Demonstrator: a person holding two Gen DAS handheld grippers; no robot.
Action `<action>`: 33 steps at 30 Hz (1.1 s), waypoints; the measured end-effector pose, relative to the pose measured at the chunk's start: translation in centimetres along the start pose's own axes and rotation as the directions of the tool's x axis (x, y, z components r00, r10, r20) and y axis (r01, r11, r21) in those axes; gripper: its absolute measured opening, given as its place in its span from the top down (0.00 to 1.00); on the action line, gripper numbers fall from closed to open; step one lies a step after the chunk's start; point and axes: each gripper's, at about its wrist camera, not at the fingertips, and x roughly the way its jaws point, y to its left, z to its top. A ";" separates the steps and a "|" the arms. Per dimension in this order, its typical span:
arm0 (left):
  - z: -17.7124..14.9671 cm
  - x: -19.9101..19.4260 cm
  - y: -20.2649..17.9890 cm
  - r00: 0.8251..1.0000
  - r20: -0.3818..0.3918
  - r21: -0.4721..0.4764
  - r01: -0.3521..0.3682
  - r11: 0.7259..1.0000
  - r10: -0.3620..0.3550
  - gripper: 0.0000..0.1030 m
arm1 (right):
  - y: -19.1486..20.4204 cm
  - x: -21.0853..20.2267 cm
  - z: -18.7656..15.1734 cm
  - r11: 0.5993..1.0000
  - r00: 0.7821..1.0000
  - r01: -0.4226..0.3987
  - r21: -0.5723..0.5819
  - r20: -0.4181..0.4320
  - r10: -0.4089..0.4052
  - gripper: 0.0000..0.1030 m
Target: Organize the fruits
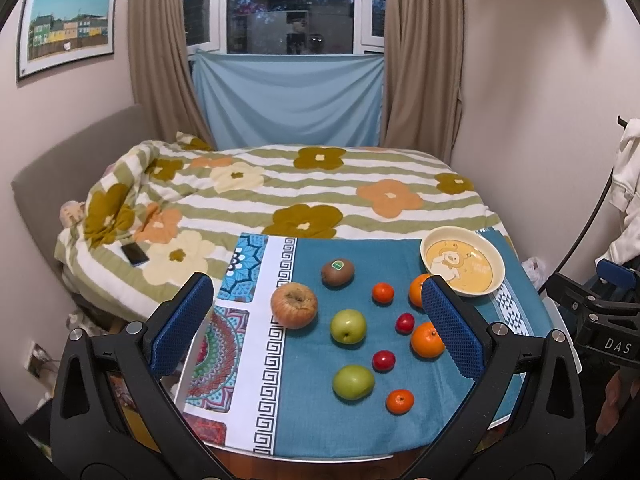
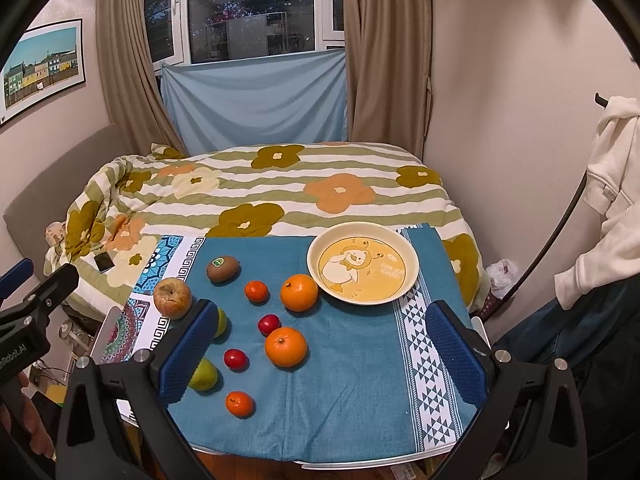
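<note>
Loose fruit lies on a blue tablecloth [image 1: 320, 416]: a brown kiwi [image 1: 337, 271], a wrinkled apple [image 1: 294, 305], two green apples [image 1: 348, 325] [image 1: 353, 381], two large oranges [image 2: 299, 292] [image 2: 286, 346], small tangerines [image 1: 383, 293] [image 1: 399, 401] and two small red fruits [image 1: 405, 322] [image 1: 383, 360]. A cream bowl [image 2: 404, 248] with a cartoon print stands empty at the far right of the cloth. My left gripper [image 1: 318, 334] is open and empty above the fruit. My right gripper [image 2: 320, 354] is open and empty above the cloth's near part.
A bed with a flowered striped quilt [image 1: 280, 196] lies just behind the table, with a phone [image 1: 135, 254] on it. Walls close in on both sides. A white garment [image 2: 612, 184] hangs at the right. The table's near edge [image 2: 248, 454] is below the grippers.
</note>
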 end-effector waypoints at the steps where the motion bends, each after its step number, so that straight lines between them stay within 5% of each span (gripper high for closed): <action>1: 0.0 0.0 0.0 1.000 0.000 0.000 0.000 1.000 0.000 0.00 | 0.0 0.0 0.0 1.000 1.000 0.000 0.000 0.000 0.000 0.00; 19: -0.1 0.3 0.1 1.000 -0.006 -0.001 0.004 1.000 -0.004 0.00 | -0.1 0.1 -0.3 1.000 1.000 -0.005 0.014 -0.002 0.005 0.00; 33: -2.8 4.2 1.3 0.980 -0.184 0.013 0.080 0.997 -0.076 0.00 | -0.4 2.2 -2.4 1.000 0.992 -0.012 0.020 -0.122 0.014 0.00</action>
